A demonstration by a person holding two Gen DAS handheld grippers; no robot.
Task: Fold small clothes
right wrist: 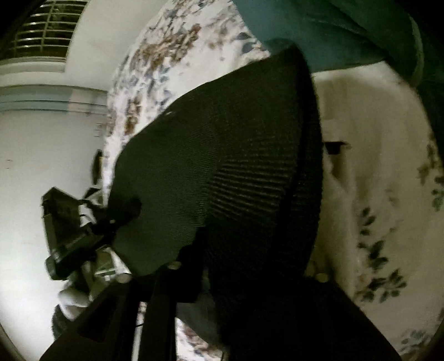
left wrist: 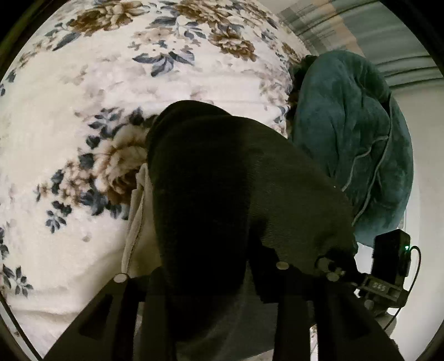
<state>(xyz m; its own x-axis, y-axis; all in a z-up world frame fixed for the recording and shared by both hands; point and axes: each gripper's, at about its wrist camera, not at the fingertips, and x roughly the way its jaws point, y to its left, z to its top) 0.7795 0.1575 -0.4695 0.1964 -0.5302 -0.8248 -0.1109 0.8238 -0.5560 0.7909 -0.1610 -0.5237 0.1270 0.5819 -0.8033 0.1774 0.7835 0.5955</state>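
A black ribbed knit garment (left wrist: 222, 177) hangs right in front of the left wrist camera and drapes over my left gripper (left wrist: 205, 263), hiding its fingertips. The same black garment (right wrist: 222, 155) covers my right gripper (right wrist: 222, 261) in the right wrist view. The garment spans the gap between the two grippers. One corner reaches the tip of my right gripper (left wrist: 335, 266), another the tip of my left gripper (right wrist: 111, 222). Whether the pads press on the cloth is hidden. A pale cloth (left wrist: 136, 227) lies under the garment's left edge.
A white bedspread with brown and blue flowers (left wrist: 97, 97) lies below. A bunched teal blanket (left wrist: 347, 125) sits at the bed's right side, seen also as a teal blanket (right wrist: 319, 25). A pale floor (right wrist: 41, 144) and a window grille (right wrist: 47, 30) lie beyond the bed edge.
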